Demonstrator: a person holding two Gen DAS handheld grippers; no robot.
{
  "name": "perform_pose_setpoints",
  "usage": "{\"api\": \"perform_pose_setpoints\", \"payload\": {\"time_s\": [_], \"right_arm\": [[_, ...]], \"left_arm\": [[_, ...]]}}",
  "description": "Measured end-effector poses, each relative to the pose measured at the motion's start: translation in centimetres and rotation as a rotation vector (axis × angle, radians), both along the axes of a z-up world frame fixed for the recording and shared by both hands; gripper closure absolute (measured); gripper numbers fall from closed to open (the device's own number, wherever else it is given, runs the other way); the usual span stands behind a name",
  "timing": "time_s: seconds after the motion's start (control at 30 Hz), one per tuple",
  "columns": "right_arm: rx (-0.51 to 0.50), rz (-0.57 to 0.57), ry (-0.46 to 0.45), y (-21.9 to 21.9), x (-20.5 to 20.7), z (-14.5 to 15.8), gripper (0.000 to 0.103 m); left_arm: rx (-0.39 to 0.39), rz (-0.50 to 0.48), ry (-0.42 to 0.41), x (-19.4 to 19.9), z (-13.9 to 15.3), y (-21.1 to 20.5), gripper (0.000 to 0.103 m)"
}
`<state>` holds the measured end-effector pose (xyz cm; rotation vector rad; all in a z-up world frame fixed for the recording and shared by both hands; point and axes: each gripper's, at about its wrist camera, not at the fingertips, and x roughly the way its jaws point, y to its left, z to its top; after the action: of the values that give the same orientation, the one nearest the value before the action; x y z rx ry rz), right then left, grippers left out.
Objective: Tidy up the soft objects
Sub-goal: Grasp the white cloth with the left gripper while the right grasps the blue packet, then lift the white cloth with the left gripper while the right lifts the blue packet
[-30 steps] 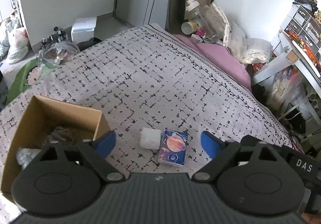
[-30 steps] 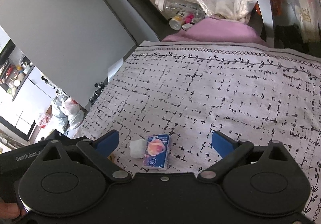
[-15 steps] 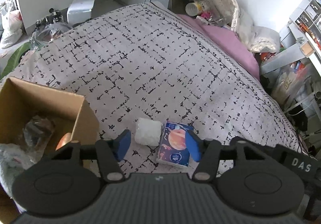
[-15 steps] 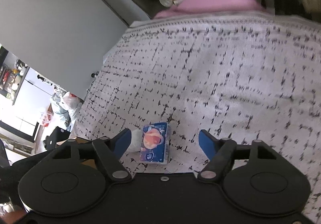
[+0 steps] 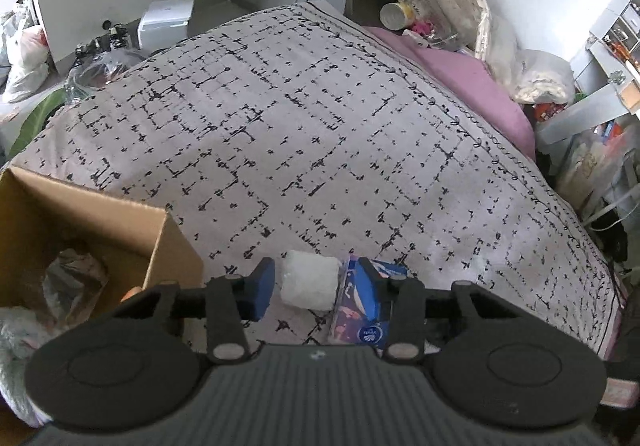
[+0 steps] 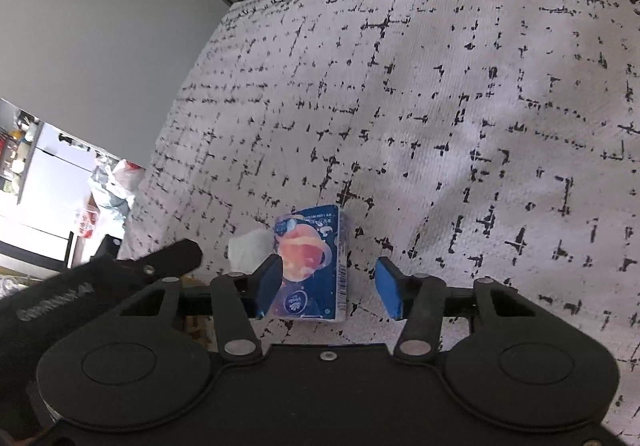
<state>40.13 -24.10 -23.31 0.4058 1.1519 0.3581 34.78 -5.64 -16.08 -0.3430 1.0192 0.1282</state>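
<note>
A white soft wad (image 5: pixel 308 284) lies on the patterned bedspread (image 5: pixel 320 126), touching a blue tissue pack (image 5: pixel 362 328) printed with a planet. My left gripper (image 5: pixel 316 292) straddles the wad with its jaws closing; small gaps still show at both pads, and its right fingertip (image 5: pixel 368 292) sits between wad and pack. In the right wrist view my right gripper (image 6: pixel 329 286) straddles the tissue pack (image 6: pixel 310 266), also closing. Its left pad (image 6: pixel 268 282) is against the pack and its right pad (image 6: pixel 390 290) stands clear. The wad (image 6: pixel 248 248) shows just left of it.
An open cardboard box (image 5: pixel 160 246) holding plastic bags stands left of the wad on the bed. A pink pillow (image 5: pixel 460 86), bottles and bags crowd the bed's far corner. Drawers and clutter (image 5: pixel 600 66) line the right side. The left gripper's body (image 6: pixel 160 262) is close beside my right gripper.
Both grippers have come down toward the bed and narrowed their jaws. The left now brackets the white wad and the right brackets the tissue pack.
</note>
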Motion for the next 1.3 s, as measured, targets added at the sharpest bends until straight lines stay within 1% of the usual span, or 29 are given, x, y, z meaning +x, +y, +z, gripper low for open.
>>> {"api": "perform_pose_setpoints", "payload": {"time_s": [0.17,0.3,0.33,0.37,0.43,0.5,0.57,0.67,0.77,0.83,1.07,1.17,1.3], "right_arm": [[-0.033,0.007,0.000,1.0,0.0,-0.8,0.052],[-0.061,0.011,-0.022,1.6,0.0,-1.0,0.052],[-0.070,0.014,-0.029,1.7,0.0,-1.0,0.056],[-0.086,0.018,-0.037,1.9,0.0,-1.1,0.066],[-0.075,0.040,-0.039,2.0,0.0,-1.2,0.076],[-0.099,0.058,-0.052,2.3,-0.1,-0.9,0.079],[-0.097,0.057,-0.051,2.1,-0.1,-0.8,0.082],[-0.082,0.036,-0.036,1.5,-0.1,-0.7,0.084],[-0.081,0.014,-0.044,0.8,-0.2,-0.5,0.085],[-0.075,-0.006,-0.041,0.2,-0.2,-0.5,0.085],[-0.096,-0.070,-0.050,-1.5,-0.3,0.2,0.086],[-0.118,-0.084,-0.061,-2.0,-0.5,0.6,0.086],[-0.135,-0.108,-0.075,-2.8,-0.6,1.1,0.086]], "left_arm": [[0.005,-0.009,-0.003,0.5,-0.4,0.1,0.060],[0.006,-0.012,0.001,0.8,-0.8,0.3,0.060],[0.007,-0.013,0.003,0.9,-0.8,0.4,0.060],[0.008,-0.012,0.004,0.9,-0.9,0.4,0.060],[0.006,-0.013,0.007,1.1,-1.0,0.5,0.060],[0.011,-0.021,0.008,1.2,-1.1,0.3,0.060],[0.018,-0.027,0.011,1.4,-1.1,0.1,0.060],[0.006,-0.026,0.018,1.6,-1.4,-0.1,0.060],[0.020,-0.025,0.011,1.7,-1.4,-0.4,0.059],[0.029,-0.028,0.021,2.0,-1.7,-0.8,0.056],[0.019,-0.037,0.045,2.9,-2.3,-1.6,0.053],[0.040,-0.039,0.057,3.2,-2.8,-2.1,0.050],[0.096,-0.050,0.092,3.4,-3.8,-2.8,0.048]]}}
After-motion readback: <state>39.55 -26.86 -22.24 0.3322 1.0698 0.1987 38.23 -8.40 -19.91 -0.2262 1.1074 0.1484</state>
